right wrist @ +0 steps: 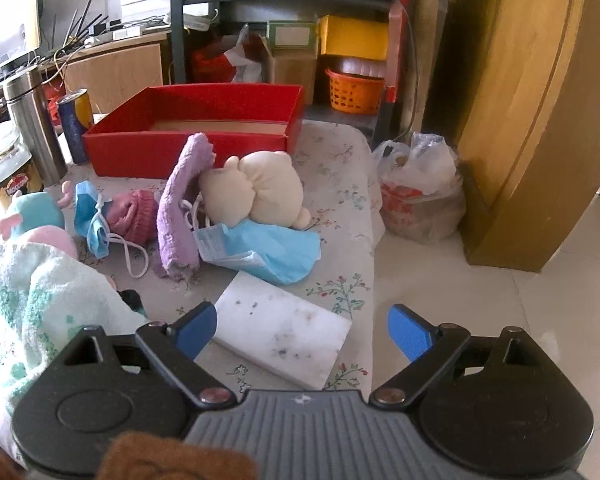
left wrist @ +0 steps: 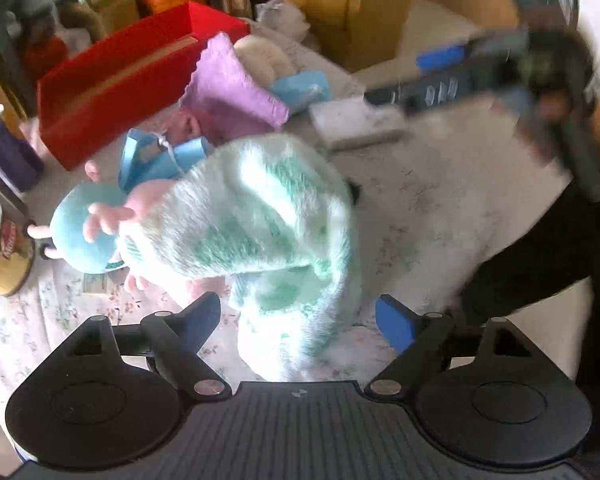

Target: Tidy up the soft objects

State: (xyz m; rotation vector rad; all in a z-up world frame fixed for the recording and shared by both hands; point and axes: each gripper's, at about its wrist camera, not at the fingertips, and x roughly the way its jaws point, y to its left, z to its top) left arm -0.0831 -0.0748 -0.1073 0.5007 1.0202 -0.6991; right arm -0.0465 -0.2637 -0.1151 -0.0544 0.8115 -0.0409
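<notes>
L gripper (left wrist: pixel 302 322) stands w/ jaws spread wide, blue pads clear on both sides of a fluffy white-and-green towel (left wrist: pixel 260 216); the towel lies bunched on the floral tablecloth (left wrist: pixel 412 208) between the pads but they don't press it, so it's released, not gripped. R gripper (right wrist: pixel 304 334) also has jaws apart, nothing between them; it hangs over the near right part of the table, just above a white sponge block (right wrist: pixel 284 332) that lies flat near the table edge. In the L wrist view the R gripper shows blurred at far right, held by a person's hand w/ a dark sleeve (left wrist: pixel 540 264) below it. Soft things are scattered mid-table: a purple cloth (right wrist: pixel 180 208) stands slumped against a cream plush toy (right wrist: pixel 256 184), a light-blue face mask (right wrist: pixel 268 248) lies touching the front of that plush, a pink knit hat (right wrist: pixel 134 216) sits left of the purple cloth w/ a 2nd blue mask (right wrist: pixel 90 216) beside it. Far left, a teal plush w/ pink antlers (right wrist: pixel 36 210), partly under the towel. At the far side is a red box (right wrist: pixel 196 128), open top; none of the soft items are in it as far as seen. L of the box: a blue-yellow can (right wrist: pixel 74 120), a steel flask (right wrist: pixel 32 120), a coffee jar (right wrist: pixel 8 168). A plastic bag (right wrist: pixel 416 188) sits on the floor to the right of the table.
</notes>
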